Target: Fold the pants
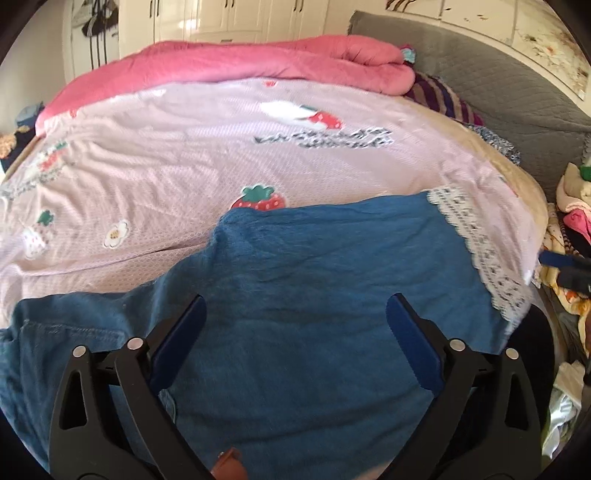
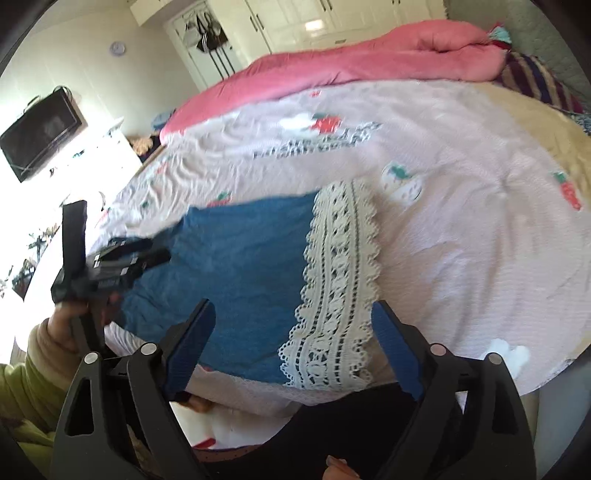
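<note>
Blue denim pants with white lace hem, lower frame centre: soft, limp, light; grip lace hem corners. Left gripper, right gripper wide open, empty.

My left gripper fills the bottom of its view, jaws wide apart with nothing pressed between them. My right gripper is also wide. At the left edge of the right view, my left hand grips its handle.

Home bedroom: bed under strawberry-print sheet, pink quilt bunched at far side, white wardrobe doors behind, wall-mounted TV, clothes heaped beside bed.
</note>
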{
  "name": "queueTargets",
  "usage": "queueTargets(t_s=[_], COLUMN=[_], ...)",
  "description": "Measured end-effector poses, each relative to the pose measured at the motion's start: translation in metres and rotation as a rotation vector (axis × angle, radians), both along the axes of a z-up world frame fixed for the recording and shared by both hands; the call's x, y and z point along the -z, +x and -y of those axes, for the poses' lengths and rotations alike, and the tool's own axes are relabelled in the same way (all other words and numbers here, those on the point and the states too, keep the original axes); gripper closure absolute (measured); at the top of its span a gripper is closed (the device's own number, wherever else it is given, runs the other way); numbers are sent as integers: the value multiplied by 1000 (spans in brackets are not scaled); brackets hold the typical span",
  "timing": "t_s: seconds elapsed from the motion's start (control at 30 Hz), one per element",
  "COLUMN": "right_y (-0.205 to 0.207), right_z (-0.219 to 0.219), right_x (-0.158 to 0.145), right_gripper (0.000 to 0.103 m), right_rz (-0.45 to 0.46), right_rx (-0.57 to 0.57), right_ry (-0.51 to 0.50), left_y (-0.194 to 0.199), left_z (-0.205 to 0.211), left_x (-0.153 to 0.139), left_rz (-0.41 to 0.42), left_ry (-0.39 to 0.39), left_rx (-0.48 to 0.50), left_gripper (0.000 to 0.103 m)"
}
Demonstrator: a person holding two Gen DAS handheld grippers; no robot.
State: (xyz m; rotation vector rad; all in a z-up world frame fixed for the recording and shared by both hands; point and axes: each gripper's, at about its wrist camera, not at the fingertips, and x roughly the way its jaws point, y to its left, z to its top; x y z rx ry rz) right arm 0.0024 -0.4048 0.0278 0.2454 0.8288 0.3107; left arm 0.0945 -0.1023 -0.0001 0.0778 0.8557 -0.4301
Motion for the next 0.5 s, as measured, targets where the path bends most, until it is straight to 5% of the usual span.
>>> queueTargets(t_s=[0.5], right_y=[-17], right_z=[5], right_x=[-6], right_gripper=[8], right_rz=[39], right_rx=[43], right_ry=[-43], left_y=[-64], left_z=[34], left_x=[-39], left_rz=[68], left_ry=[-14], left_rx=[72], left_gripper=[10])
